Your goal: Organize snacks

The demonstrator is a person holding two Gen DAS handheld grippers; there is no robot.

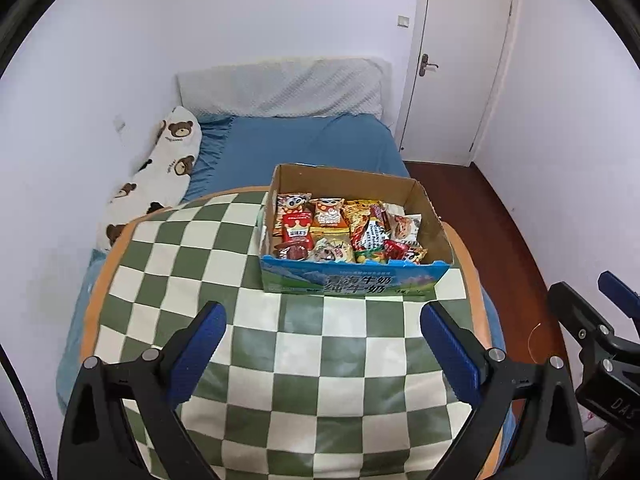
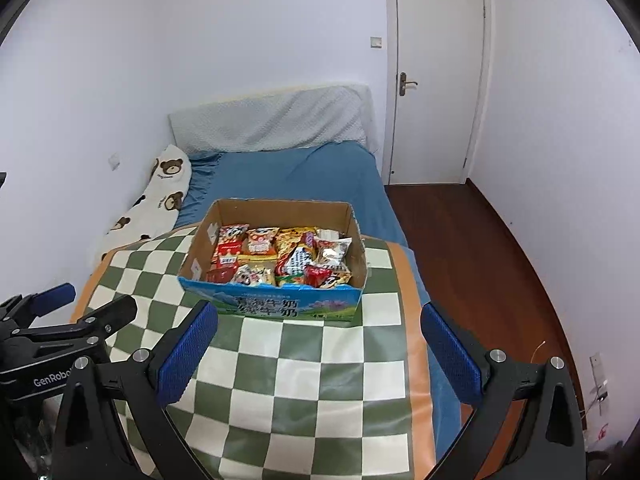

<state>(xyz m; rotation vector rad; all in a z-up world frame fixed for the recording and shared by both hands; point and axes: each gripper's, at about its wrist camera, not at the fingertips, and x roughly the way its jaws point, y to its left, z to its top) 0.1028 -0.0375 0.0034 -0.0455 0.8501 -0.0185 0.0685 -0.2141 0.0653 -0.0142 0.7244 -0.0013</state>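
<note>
A cardboard milk carton box (image 1: 352,280), open at the top and packed with a jumble of snack packets (image 1: 344,232), sits on a green-and-white checked cloth (image 1: 280,360) spread over a blue bed (image 1: 304,144). The left gripper (image 1: 322,320) and right gripper (image 2: 320,320) both hover short of the box's near wall, their blue-padded tongs spread wide apart and holding nothing. To do this step well, it seems best to bring one gripper down over a single top packet, pinch it at its edge, and let the other steady the box.
</note>
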